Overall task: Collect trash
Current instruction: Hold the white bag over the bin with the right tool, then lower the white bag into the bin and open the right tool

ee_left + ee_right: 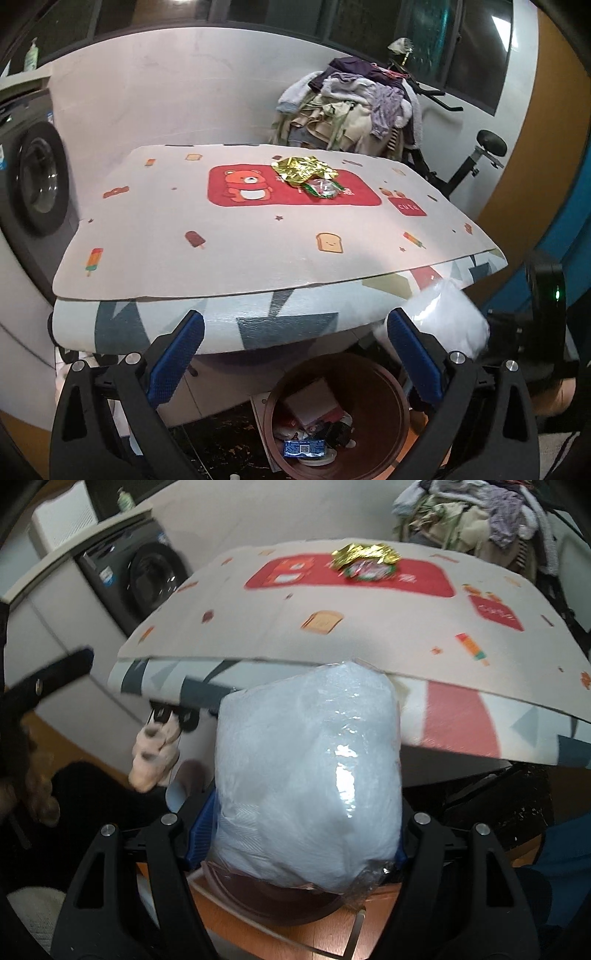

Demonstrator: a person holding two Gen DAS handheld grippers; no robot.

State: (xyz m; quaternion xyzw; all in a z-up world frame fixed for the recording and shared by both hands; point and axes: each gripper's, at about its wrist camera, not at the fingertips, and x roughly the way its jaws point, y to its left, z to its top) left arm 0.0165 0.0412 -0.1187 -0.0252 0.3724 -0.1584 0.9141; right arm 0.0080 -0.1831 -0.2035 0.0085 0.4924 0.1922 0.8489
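My right gripper (301,834) is shut on a white bundle wrapped in clear plastic (306,775), its blue pads pressing on both sides. It hangs over the brown trash bin (273,897), just in front of the table edge. In the left wrist view the same bundle (447,317) shows at the right. My left gripper (295,350) stands wide open with nothing between its fingers, above the bin (391,406), which holds several scraps. On the table mat lie a gold foil wrapper (303,170) and a green and red wrapper (323,188).
The table (236,325) carries a cartoon mat that overhangs its front edge. A washing machine (37,177) stands to the left. A heap of clothes (347,107) sits on an exercise bike behind the table. Plush slippers (155,753) lie under the table.
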